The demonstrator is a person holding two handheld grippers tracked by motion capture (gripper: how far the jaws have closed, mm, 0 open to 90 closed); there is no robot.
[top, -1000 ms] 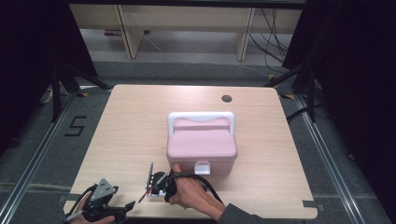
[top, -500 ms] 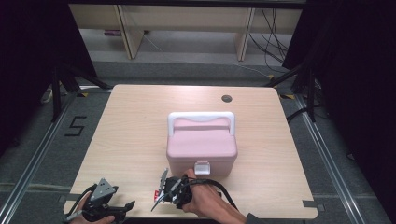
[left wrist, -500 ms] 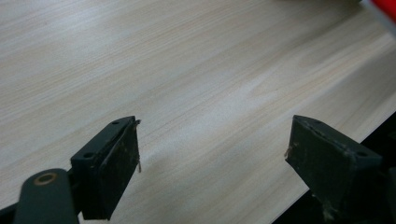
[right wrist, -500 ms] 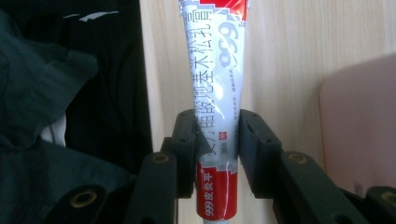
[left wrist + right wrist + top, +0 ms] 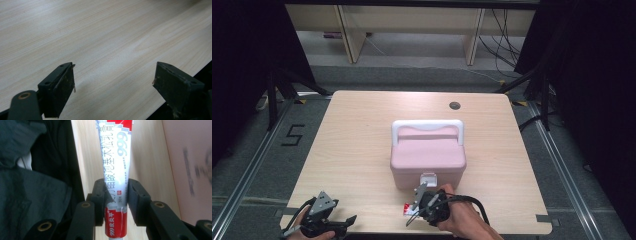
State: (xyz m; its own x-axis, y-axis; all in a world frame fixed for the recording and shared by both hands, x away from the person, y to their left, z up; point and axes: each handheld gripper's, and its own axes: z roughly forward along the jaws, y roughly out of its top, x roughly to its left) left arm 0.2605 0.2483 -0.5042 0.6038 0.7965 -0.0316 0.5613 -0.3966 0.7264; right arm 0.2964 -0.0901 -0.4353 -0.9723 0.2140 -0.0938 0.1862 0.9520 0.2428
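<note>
Right gripper (image 5: 115, 195): both black jaws clamped on a soft red-and-white ointment tube (image 5: 115, 170), printed "999", flattened where the pads squeeze it. In the high view the right gripper (image 5: 412, 214) is near the table's front edge, just in front of the pink box (image 5: 428, 156); the tube (image 5: 407, 208) there is a small red-white scrap, hard to make out. Box: smooth matte plastic, rounded corners, white handle (image 5: 428, 127) folded back, white latch (image 5: 428, 178). Left gripper (image 5: 113, 82): jaws spread wide, nothing between, over pale wood-grain table (image 5: 100, 37). Tube's cap end is cut off below the frame.
</note>
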